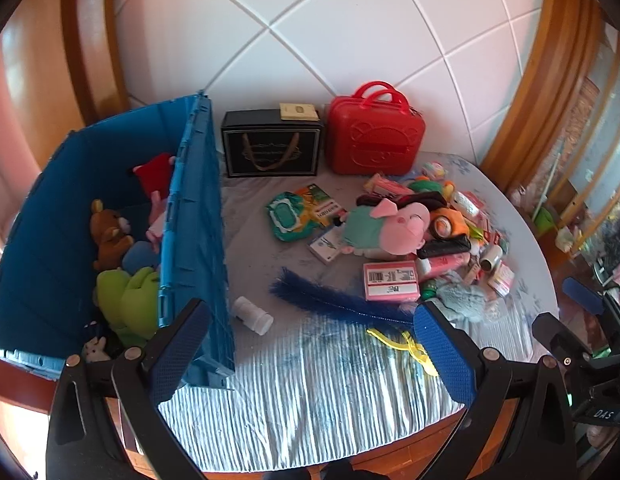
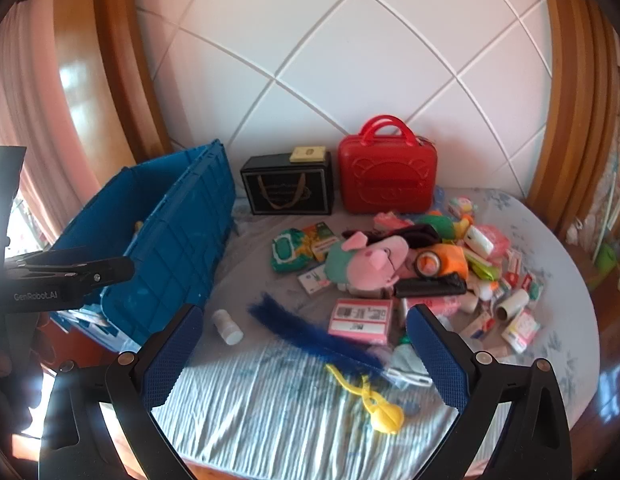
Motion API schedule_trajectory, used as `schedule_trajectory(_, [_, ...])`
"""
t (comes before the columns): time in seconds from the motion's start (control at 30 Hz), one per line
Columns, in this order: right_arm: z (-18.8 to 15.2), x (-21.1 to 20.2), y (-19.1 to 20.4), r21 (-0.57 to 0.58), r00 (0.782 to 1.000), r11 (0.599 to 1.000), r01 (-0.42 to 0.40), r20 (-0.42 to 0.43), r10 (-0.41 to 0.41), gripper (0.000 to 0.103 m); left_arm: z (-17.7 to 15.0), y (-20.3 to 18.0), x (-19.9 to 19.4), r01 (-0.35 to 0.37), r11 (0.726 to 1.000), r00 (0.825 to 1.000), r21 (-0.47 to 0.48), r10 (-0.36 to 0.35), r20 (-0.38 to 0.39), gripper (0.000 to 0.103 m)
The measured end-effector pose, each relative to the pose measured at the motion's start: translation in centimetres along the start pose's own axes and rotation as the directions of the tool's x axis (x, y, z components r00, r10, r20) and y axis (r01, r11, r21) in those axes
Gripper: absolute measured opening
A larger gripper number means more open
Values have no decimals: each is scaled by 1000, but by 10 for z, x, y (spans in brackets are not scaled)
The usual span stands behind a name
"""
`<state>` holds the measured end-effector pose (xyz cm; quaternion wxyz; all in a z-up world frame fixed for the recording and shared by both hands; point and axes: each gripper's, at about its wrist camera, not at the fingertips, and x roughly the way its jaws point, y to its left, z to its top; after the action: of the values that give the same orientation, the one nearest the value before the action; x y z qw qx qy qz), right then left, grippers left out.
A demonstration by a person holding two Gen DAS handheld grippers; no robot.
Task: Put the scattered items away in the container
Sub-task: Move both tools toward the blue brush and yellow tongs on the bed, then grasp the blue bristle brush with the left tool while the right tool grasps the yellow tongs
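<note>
A blue crate [image 1: 194, 216] stands at the table's left, also in the right wrist view [image 2: 178, 232]. It holds a brown bear [image 1: 110, 236], a green plush [image 1: 128, 300] and other toys. Scattered items lie to its right: a pink pig plush [image 1: 394, 228], a blue feather duster [image 1: 330, 300], a white bottle [image 1: 252, 314], a pink box [image 1: 391, 281] and a yellow-handled item [image 2: 374, 400]. My left gripper [image 1: 310, 344] is open and empty above the table's front edge. My right gripper [image 2: 306, 352] is open and empty, near the duster's handle.
A black gift box [image 1: 272, 146] and a red case [image 1: 374, 136] stand against the white tiled wall. A heap of small packets, tubes and rolls [image 2: 490, 280] fills the right side of the round table [image 1: 310, 420]. Wooden frames flank the scene.
</note>
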<state>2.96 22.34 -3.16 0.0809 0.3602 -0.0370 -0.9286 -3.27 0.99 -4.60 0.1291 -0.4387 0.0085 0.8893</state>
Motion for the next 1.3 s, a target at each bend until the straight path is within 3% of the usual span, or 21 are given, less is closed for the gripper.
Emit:
schedule_trajectory(0.2, [-18,12,5,9,999,999,42,-27,-42,103,-5,1,26,53,997,998,49,-51,-36,103])
schedule_trajectory(0.4, [-40,34,4,-1,993,996,93,-76,-93,103,-20,-8,69,64,986,995,154,-52,-84,103])
schedule_trajectory(0.63, [-89,83,-26,33,980,993,113,-168,-106,103,-51,-29,139,134,952,986,274,-100,-133,103])
schedule_trajectory(0.77, [-121,117,-48,24,969,994,105,-228,-97,103,-63,-46,185,119,938,985,327,-72,-154,103])
schedule_trajectory(0.97, [-157,175,-78,-27,942,997,68,-327,-73,103,-83,-76,262,78,883,989,463,-10,-148,100])
schedule_trajectory(1.17, [-177,221,-103,-42,916,999,31,-399,-45,103,-102,-93,333,91,785,984,613,25,-177,99])
schedule_trajectory(1.3, [-184,239,-111,-33,905,999,7,-426,-21,103,-99,-88,362,119,780,981,614,2,-194,99])
